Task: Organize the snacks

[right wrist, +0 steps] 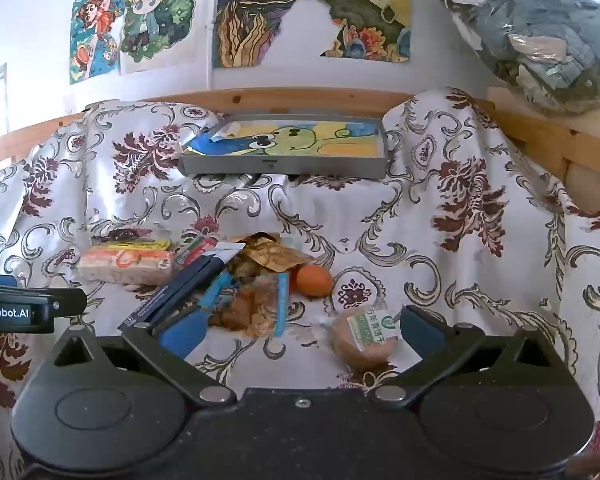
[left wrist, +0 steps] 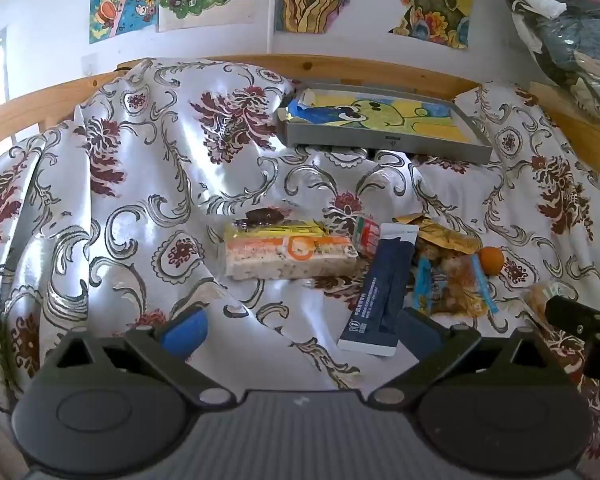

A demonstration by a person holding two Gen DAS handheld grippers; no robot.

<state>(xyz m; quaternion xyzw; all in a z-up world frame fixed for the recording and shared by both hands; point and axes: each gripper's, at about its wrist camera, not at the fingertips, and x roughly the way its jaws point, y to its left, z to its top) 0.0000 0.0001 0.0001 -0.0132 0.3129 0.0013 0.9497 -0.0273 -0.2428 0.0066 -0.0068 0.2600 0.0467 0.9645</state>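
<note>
Now | left tongs (left wrist: 300,330), right tongs (right wrist: 300,330): wide open, empty | snacks (right wrist: 236,276): just ahead

Home bedroom, wooden bed frame (right wrist: 300,98), floral bedspread (right wrist: 440,240), drawings (right wrist: 160,16)

You see the gold packet (right wrist: 274,257) only partly, under other snacks; the small print on the dark blue sachet (left wrist: 380,292) is unreadable.
</note>
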